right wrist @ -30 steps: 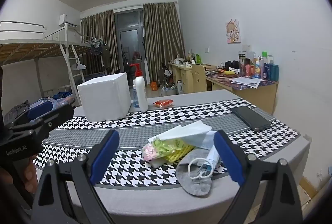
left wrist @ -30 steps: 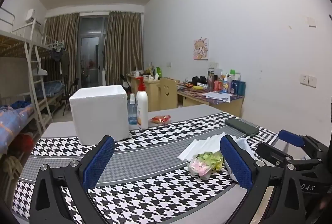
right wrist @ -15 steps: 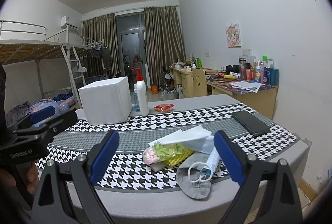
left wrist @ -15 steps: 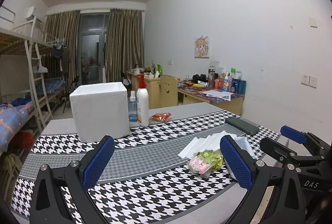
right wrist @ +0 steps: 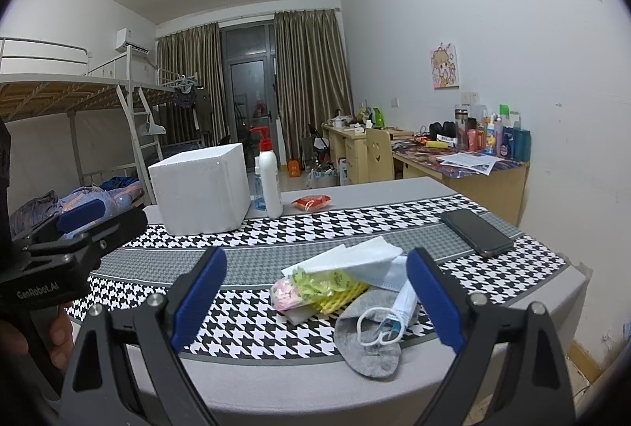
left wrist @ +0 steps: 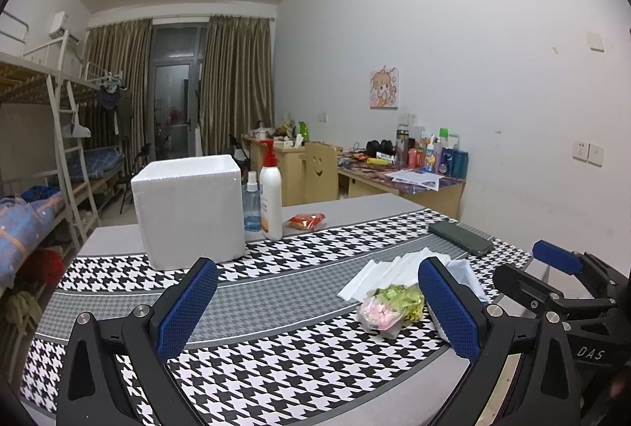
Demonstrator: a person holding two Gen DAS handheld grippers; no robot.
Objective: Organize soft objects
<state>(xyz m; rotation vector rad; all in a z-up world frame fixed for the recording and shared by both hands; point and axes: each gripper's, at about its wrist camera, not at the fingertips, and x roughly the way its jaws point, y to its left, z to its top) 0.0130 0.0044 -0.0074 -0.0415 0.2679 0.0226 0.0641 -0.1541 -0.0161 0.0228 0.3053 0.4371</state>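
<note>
Two hand-held grippers hovering over a houndstooth-covered table (right wrist: 244, 236) in a dorm room.

The left gripper (left wrist: 315, 303) and right gripper (right wrist: 315, 292) are both gaping wide, gripping nothing. The soft pile is sitting near the table's right front: white tissues (right wrist: 355, 254), a face mask (right wrist: 394, 301), a grey sock (right wrist: 366, 343) and a candy bag (right wrist: 311, 288). A white foam box (right wrist: 201, 185) is standing behind.

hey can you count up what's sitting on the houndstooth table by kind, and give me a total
Foam box: 1
Bottles: 2, a white pump bottle and a small clear spray bottle
Snack packets: 2, a red one and a green and pink one
Phone: 1
Tissue: 1
Grey sock: 1
Face mask: 1
Total: 9
</note>
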